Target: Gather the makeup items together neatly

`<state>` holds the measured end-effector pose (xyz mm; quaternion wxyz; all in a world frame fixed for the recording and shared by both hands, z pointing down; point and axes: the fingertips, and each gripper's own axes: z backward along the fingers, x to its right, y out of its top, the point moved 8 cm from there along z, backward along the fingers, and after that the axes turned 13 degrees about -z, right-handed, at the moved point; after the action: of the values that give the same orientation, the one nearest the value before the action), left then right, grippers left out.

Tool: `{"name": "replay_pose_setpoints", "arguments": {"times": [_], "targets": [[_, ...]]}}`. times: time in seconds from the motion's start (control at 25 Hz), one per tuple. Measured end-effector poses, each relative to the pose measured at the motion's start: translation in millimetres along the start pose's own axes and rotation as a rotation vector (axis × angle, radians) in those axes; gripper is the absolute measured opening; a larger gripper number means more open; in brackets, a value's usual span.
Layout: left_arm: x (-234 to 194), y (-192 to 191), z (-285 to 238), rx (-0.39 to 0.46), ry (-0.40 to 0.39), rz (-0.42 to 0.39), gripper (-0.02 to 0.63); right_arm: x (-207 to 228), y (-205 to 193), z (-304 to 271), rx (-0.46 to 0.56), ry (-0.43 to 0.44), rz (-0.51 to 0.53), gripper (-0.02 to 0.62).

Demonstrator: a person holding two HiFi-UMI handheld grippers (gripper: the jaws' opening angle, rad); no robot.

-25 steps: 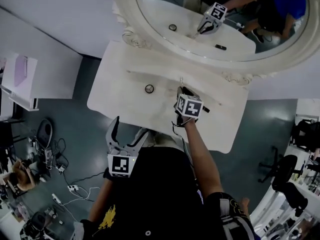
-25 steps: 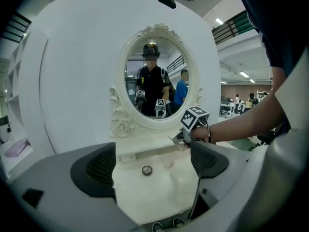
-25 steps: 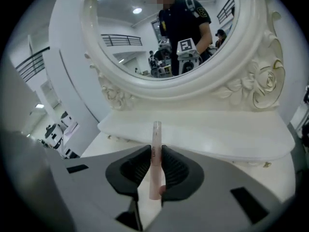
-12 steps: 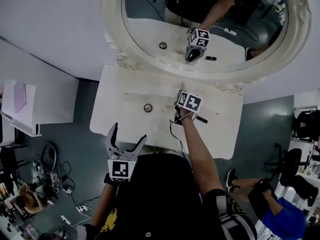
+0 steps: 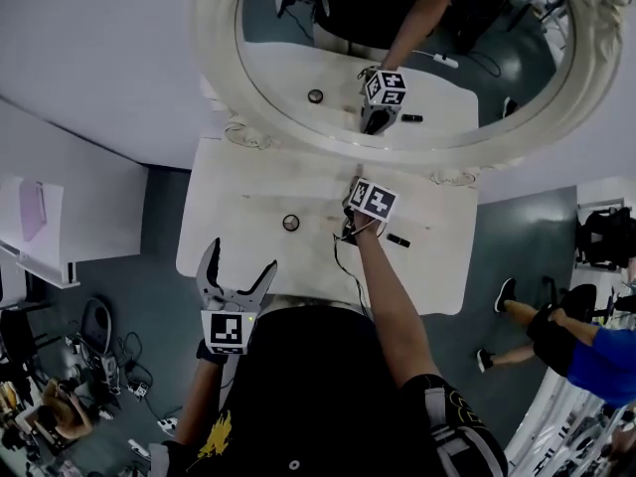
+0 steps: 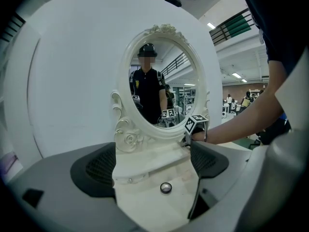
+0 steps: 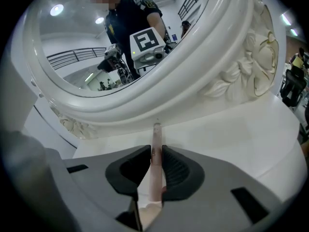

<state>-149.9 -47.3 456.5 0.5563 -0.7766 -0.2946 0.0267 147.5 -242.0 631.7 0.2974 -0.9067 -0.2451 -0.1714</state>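
**A:** Entry one, the left claw (image 6: 152,175)?

**B:** We log it released, with the jaws wide apart and nothing between the pads. It hovers at the near edge of the white worktop (image 5: 248,182) and points toward the oval mirror (image 6: 126,129).

**A:** What do we file ahead of it?

**B:** One small round pot (image 6: 165,187), dark-rimmed, lying flat on the worktop. It sits ahead of that claw, in line with the gap of its jaws and well apart from them.

**A:** Entry two, the right claw (image 7: 155,162)?

**B:** We record it clenched on a slim pale pink stick (image 7: 156,137). The stick runs lengthwise between the pads and juts out ahead of them. Its tip is close to the foot of the mirror's frame; whether it touches we cannot tell.

**A:** Anything beside that claw?

**B:** One short black tube (image 5: 397,239), lying on the worktop just to the right of the right claw, apart from it. The round pot lies to that claw's left, well apart.
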Motion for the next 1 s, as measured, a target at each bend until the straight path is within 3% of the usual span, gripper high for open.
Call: {"name": "replay_pose_setpoints", "arguments": {"times": [0.2,0.4,0.52,0.64,0.88,1.0], "targets": [[5.8,5.0,-12.6,0.024,-0.057,-0.005,0.491,-6.7,-0.3,20.4,0.033,0.068,0.032,0.152],[12.9,9.4,-37.5,0.051,-0.141,-0.009,0.491,-7.5,-14.1,73.0,0.105,0.076,0.254,0.152],[22.4,13.2,-51.7,0.068,-0.188,-0.019,0.491,14.8,-34.5,104.8,0.121,0.029,0.35,0.15],[29.8,19.1,-60.7,0.104,-0.212,-0.011,0.491,44.9,-44.1,128.5,0.127,-0.034,0.367,0.151],[50.1,19.7,-75.5,0.073,-0.311,-0.015,0.491,82.6,-56.0,150.2,0.115,-0.146,0.425,0.15],[55.1,24.8,-72.8,0.118,-0.291,-0.004,0.491,103.5,-65.7,148.5,0.093,-0.191,0.412,0.17]]}}
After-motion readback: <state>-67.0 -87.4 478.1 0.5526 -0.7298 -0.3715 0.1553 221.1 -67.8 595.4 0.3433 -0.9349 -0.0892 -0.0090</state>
